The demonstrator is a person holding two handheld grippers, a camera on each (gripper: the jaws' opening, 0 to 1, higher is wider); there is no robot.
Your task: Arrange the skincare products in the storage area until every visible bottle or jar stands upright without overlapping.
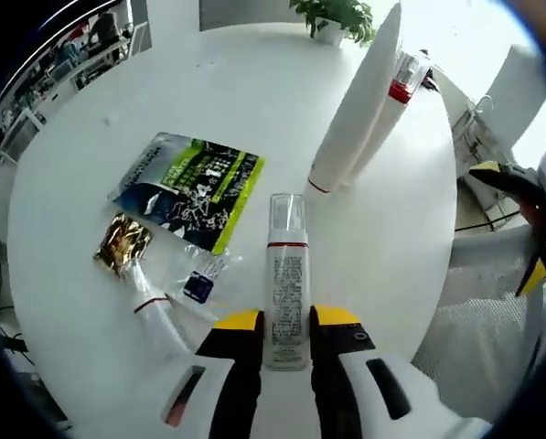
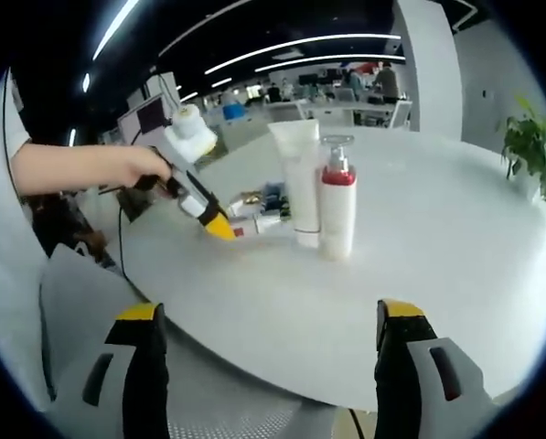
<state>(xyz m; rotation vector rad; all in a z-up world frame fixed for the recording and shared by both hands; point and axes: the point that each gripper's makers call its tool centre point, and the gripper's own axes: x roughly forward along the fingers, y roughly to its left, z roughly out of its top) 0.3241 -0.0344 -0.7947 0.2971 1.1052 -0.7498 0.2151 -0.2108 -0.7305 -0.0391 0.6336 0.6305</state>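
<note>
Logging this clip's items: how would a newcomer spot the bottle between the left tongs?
On the round white table, look nearest the left tongs. The slim white bottle lies flat between them, clear cap pointing at the two upright containers. Unlike the standing white tube and red-collared pump bottle, it lies down.

Left gripper view looks steeply down onto the white round table (image 1: 208, 82) from close above, facing along its own jaws toward the far edge. Right gripper view sits low, just off the near table (image 2: 455, 265) rim, facing level across it, farther back. Both views share the standing white tube (image 1: 359, 101) (image 2: 299, 178) and pump bottle (image 1: 387, 114) (image 2: 337, 206) side by side. Right gripper view also catches the left gripper (image 2: 219, 226) beyond its jaws, to the left.
</note>
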